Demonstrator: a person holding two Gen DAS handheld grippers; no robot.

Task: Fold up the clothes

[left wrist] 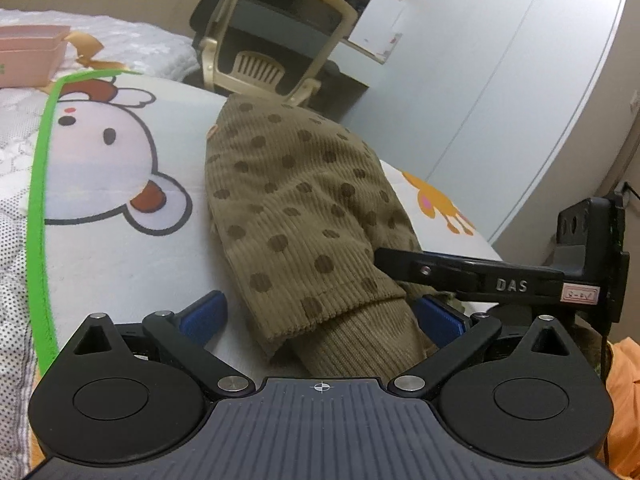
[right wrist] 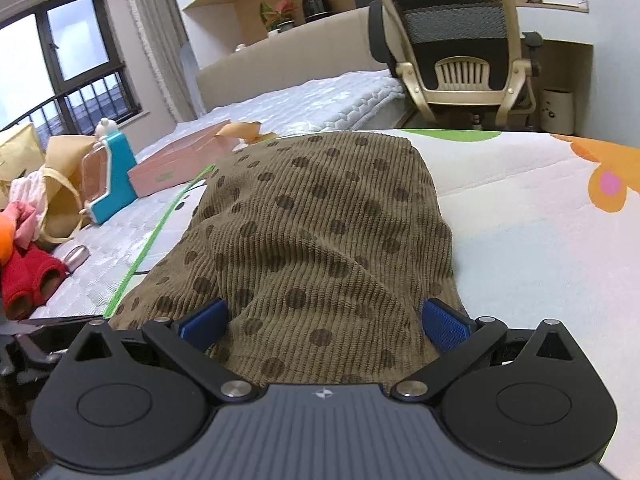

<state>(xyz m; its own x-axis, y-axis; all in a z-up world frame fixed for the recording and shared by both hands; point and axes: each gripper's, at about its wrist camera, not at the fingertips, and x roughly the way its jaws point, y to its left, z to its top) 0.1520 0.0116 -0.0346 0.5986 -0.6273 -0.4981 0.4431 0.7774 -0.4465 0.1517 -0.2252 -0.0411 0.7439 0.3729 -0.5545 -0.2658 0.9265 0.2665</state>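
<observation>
Because the dotted brown garment [left wrist: 296, 208] lies bunched on the cartoon mat [left wrist: 120, 256] spread over the bed, we set both grippers at its near edge. Left gripper [left wrist: 320, 316]: jaws apart, straddling the ribbed hem. Right gripper [right wrist: 324, 320]: jaws apart over a raised fold, not yet pinching. We judge both are placed to take hold for the next fold. Office chair [right wrist: 460, 52] beyond the bed.

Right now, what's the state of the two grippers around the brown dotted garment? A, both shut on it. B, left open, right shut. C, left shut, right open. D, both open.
D: in each wrist view the blue pads stand wide apart, the left gripper and right gripper both with the garment lying loose between them.
</observation>
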